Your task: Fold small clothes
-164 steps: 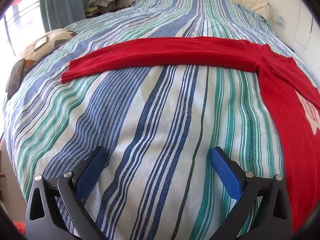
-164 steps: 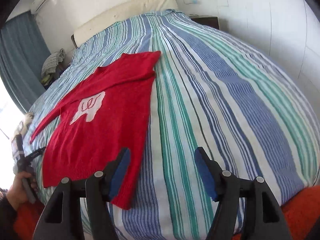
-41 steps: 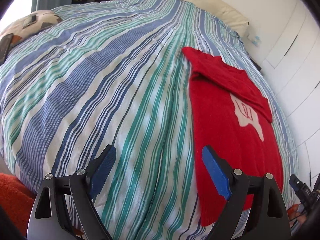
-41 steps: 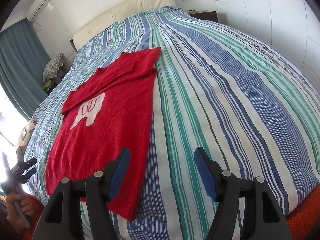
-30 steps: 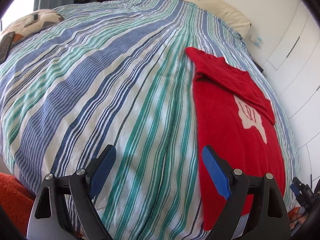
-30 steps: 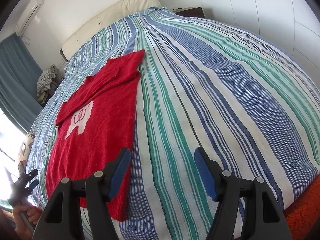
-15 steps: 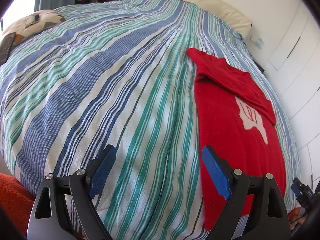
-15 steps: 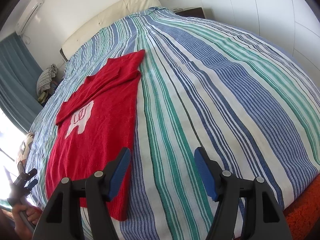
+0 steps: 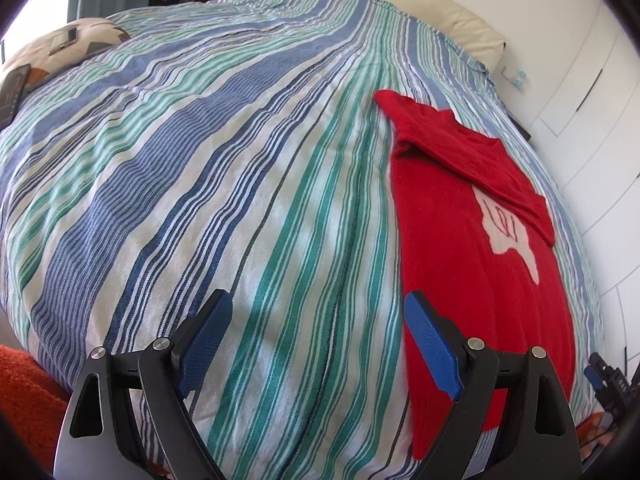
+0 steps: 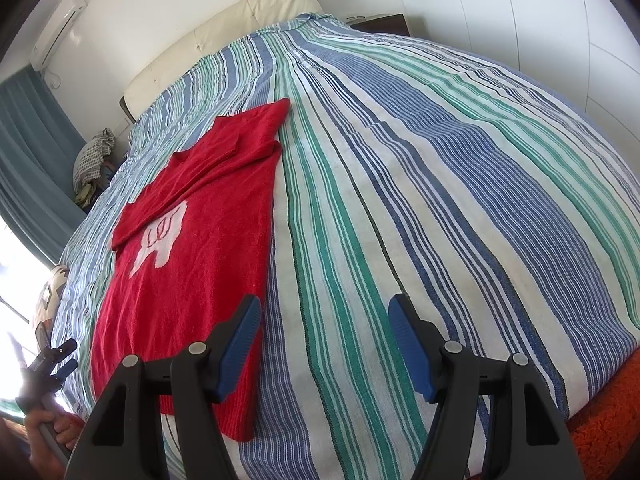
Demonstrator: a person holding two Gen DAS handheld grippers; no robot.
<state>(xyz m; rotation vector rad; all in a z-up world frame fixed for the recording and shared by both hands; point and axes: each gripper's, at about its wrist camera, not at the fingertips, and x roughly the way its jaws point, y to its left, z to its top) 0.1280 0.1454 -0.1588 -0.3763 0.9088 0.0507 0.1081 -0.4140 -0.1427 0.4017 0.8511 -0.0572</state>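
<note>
A small red sweater (image 9: 472, 248) with a pale motif lies flat on the striped bed, both sleeves folded across its chest. It also shows in the right wrist view (image 10: 192, 248). My left gripper (image 9: 316, 344) is open and empty, held above the bed's near edge just left of the sweater's hem. My right gripper (image 10: 324, 344) is open and empty, just right of the sweater's hem, its left finger over the hem's right corner. The left gripper shows small in the right wrist view (image 10: 48, 364), held in a hand.
The blue, green and white striped bedspread (image 9: 192, 168) covers the whole bed. A patterned cushion (image 9: 60, 48) and a dark phone (image 9: 12, 92) lie at its far left. A cream headboard (image 10: 224, 36) and white cupboard doors (image 10: 520, 12) stand behind. Orange carpet (image 10: 600, 432) lies below.
Since 5.5 s ago the sweater's spread left sleeve has been folded across the chest. Over the last second both grippers have barely moved and stayed open.
</note>
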